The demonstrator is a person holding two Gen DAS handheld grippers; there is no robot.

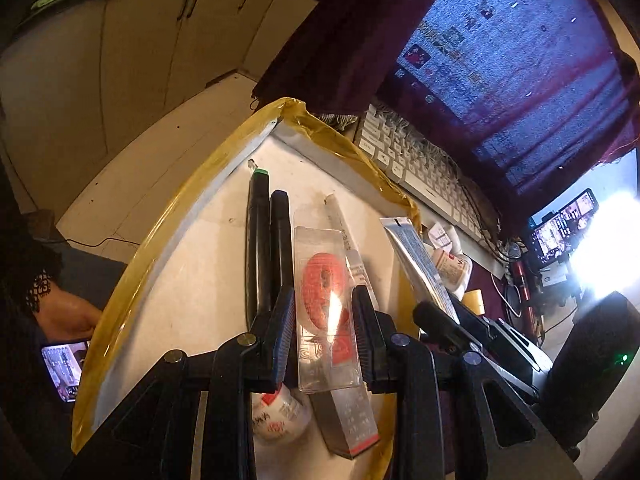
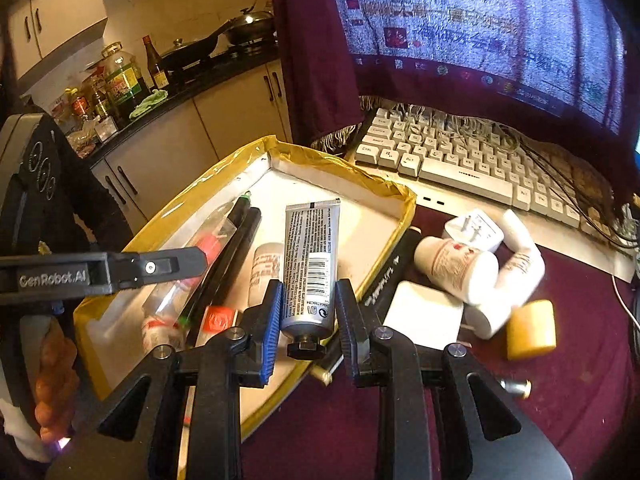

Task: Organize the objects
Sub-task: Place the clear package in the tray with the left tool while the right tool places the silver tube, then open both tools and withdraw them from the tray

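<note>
Two tools over the yellow-rimmed tray [image 1: 224, 160] — each gripping one item.
Right tool [image 2: 306, 312] clamps a silver tube [image 2: 312, 264]; left tool [image 1: 324, 312] clamps a clear box [image 1: 326, 312] holding something red, blurred by glare — both above the tray.

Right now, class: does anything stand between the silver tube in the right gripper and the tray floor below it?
Partly. The silver tube hangs over the tray; a small white bottle lies just beside it, bare floor on the other side.

black grippers [image 2: 306, 312] (blue pads [image 2: 273, 320])
</note>
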